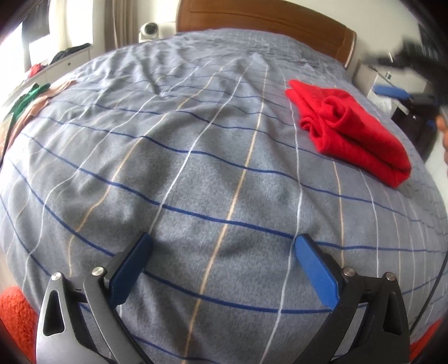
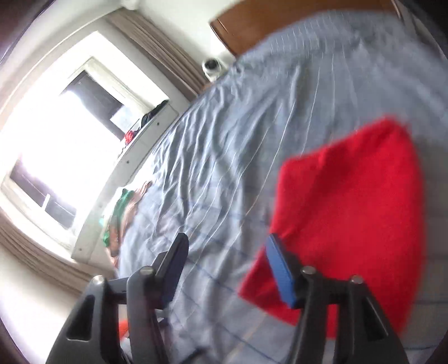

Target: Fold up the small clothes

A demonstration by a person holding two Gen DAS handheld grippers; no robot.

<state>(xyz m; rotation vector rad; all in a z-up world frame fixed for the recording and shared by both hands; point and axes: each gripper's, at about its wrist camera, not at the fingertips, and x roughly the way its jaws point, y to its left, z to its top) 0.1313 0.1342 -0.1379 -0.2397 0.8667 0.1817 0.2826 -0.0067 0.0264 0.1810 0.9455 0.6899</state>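
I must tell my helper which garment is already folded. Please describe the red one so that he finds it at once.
Start from the large bed with the grey checked blanket and the brown wooden headboard. On its right side, seen from the foot, lies the folded bright red knitted garment. The other clothes, a green and tan heap, lie at the far left edge, loose and unfolded.

Red garment (image 1: 350, 131); grey bedspread (image 1: 196, 168), blue-white-tan check; blue claw pads (image 1: 316, 271).
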